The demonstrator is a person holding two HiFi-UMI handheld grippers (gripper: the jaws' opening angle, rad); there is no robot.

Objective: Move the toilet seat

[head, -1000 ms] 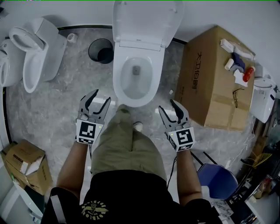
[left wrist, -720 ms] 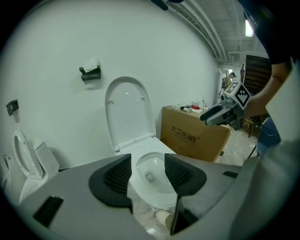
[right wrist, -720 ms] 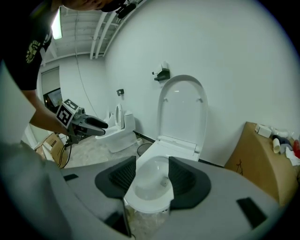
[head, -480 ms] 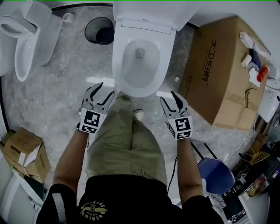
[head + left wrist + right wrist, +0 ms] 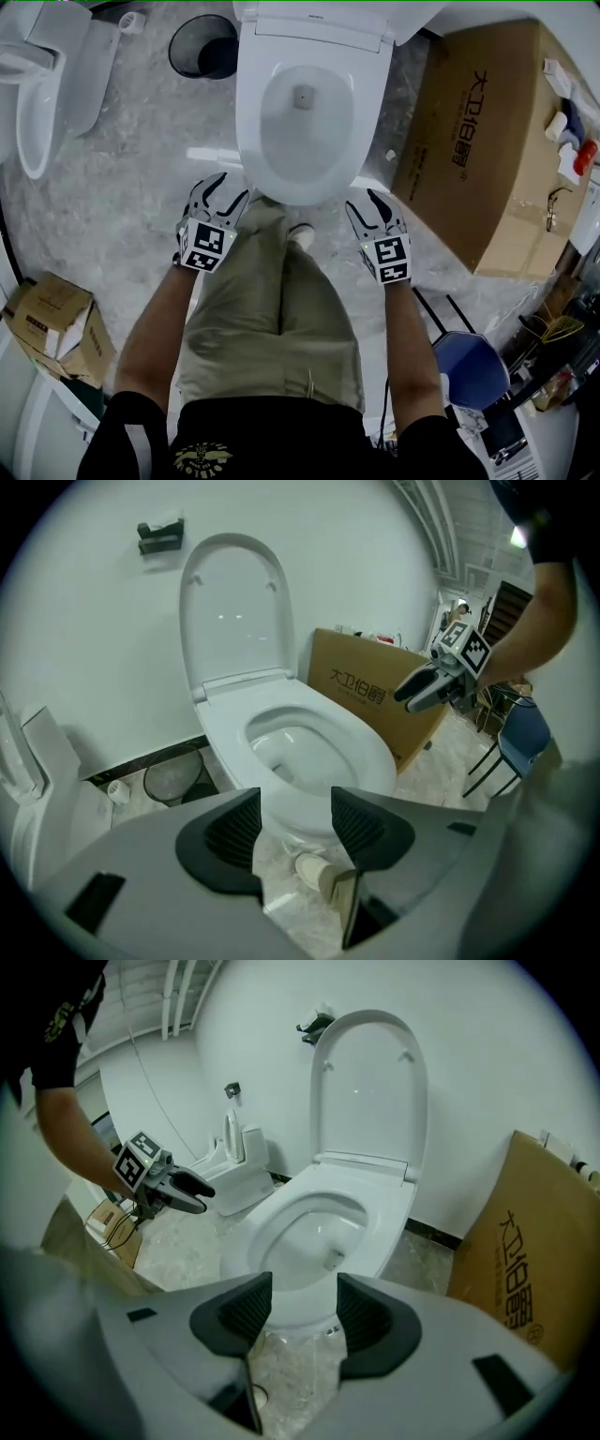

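Note:
The white toilet (image 5: 300, 103) stands in front of me with its lid (image 5: 230, 611) raised against the wall and the seat ring (image 5: 314, 728) lying flat on the bowl. My left gripper (image 5: 228, 187) hovers just off the bowl's front left rim; its jaws are opening and nothing is between them. My right gripper (image 5: 366, 202) is level with it at the front right rim, open and empty. Each gripper view looks over its own jaws (image 5: 295, 822) (image 5: 305, 1307) at the bowl's front. Neither gripper touches the seat.
A large cardboard box (image 5: 487, 141) stands close on the toilet's right. A black bin (image 5: 202, 45) and a second toilet (image 5: 42, 84) are at the left. The person's leg and shoe (image 5: 300, 234) are between the grippers. A small carton (image 5: 56, 328) and a blue chair (image 5: 473, 366) lie behind.
Both grippers have moved forward to the bowl's front rim, and the head view has shifted closer over the toilet. Nothing was grasped.

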